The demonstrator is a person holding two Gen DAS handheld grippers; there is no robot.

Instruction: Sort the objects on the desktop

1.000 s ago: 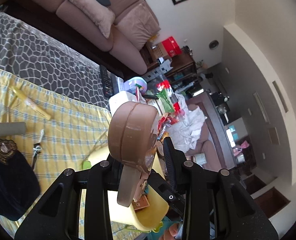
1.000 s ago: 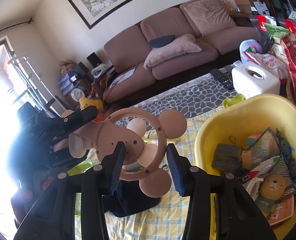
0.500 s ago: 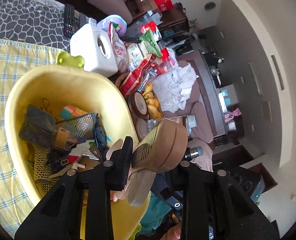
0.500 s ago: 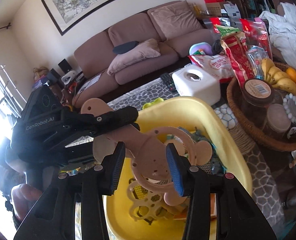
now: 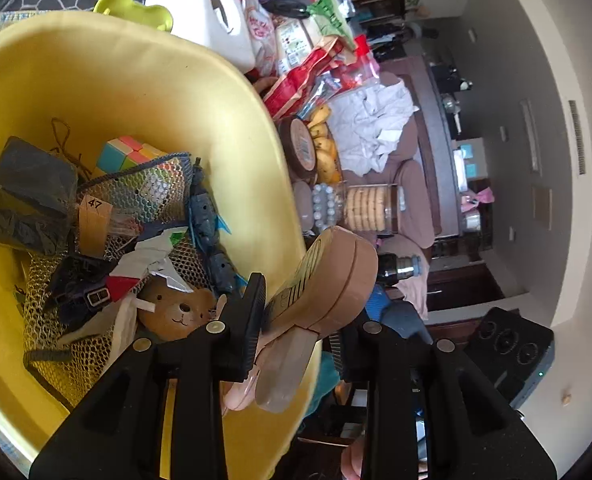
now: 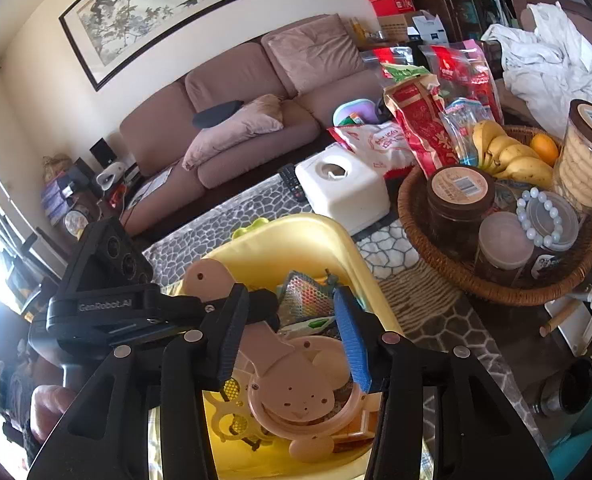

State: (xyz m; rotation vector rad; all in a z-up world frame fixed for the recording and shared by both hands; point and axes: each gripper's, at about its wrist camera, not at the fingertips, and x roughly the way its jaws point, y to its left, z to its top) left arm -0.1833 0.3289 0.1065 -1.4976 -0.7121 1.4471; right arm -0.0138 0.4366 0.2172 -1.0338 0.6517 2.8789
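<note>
Left wrist view: the left gripper (image 5: 298, 320) has its jaws spread, the pink handheld fan (image 5: 328, 280) lying between them against the left one, over the near rim of the yellow tub (image 5: 143, 80).
Tub contents: bear toy (image 5: 175, 312), puzzle cube (image 5: 123, 152), mesh bag (image 5: 147, 196).
Right wrist view: the right gripper (image 6: 291, 338) has its jaws wide apart and grips nothing; the fan (image 6: 300, 388) lies below, inside the tub (image 6: 296, 236).
Beside the tub: white tissue box (image 6: 342, 188), wicker basket (image 6: 496, 280).
</note>
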